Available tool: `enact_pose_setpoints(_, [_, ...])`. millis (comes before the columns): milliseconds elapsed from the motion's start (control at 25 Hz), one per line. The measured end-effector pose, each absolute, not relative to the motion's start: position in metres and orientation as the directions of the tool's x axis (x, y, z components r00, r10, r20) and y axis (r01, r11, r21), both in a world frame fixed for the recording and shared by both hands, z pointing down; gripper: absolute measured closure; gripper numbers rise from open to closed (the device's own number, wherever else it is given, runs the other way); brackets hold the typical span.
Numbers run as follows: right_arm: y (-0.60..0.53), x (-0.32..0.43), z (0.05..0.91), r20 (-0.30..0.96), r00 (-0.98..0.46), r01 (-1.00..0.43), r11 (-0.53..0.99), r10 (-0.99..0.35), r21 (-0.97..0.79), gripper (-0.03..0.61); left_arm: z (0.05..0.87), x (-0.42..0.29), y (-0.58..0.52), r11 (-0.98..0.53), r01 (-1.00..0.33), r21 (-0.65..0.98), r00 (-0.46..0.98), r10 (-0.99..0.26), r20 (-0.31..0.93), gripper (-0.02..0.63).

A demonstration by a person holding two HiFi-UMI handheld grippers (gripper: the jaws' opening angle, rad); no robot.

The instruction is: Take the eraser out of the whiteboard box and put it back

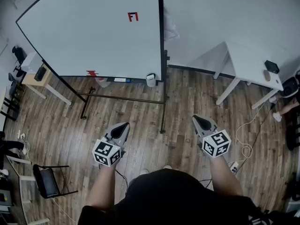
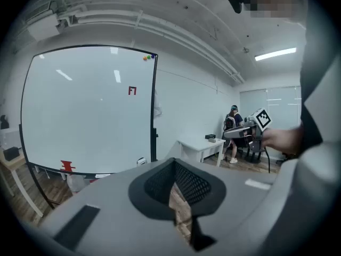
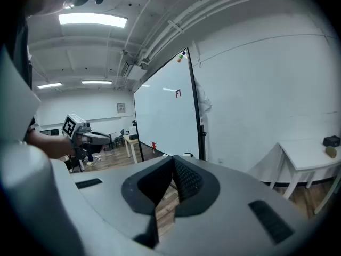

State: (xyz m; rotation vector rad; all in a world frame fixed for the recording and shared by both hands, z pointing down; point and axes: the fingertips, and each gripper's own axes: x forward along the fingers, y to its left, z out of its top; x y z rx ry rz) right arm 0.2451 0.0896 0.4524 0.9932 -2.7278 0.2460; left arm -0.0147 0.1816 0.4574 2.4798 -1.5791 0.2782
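Left tongs [image 1: 123, 126] and right tongs [image 1: 202, 121], lower frame: both closed, empty. Approach small white box [image 1: 150, 79] at upper centre, below large black-framed whiteboard [image 1: 93, 36]; open one pair before reaching for eraser.

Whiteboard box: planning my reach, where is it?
Head view, top centre: the whiteboard box sits at the whiteboard's lower right corner, beside its black post.

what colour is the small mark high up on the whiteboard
Red mark on the whiteboard; clearest in the head view.
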Motion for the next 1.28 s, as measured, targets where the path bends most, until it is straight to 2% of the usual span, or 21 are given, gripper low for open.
enact_pose_setpoints(680, [0.08, 0.267, 0.46, 0.246, -0.782, -0.614, 0.777, -0.573, -0.141, 0.581, 0.461, 0.006, 0.181, -0.381, -0.924, 0.034, 0.373, -0.881, 0.291, 0.601])
enact_pose_setpoints(1280, [0.061, 0.236, 0.464, 0.277, -0.769, -0.626, 0.767, -0.576, -0.142, 0.581, 0.477, -0.029, 0.158, -0.387, -0.92, 0.067, 0.389, -0.876, 0.284, 0.601])
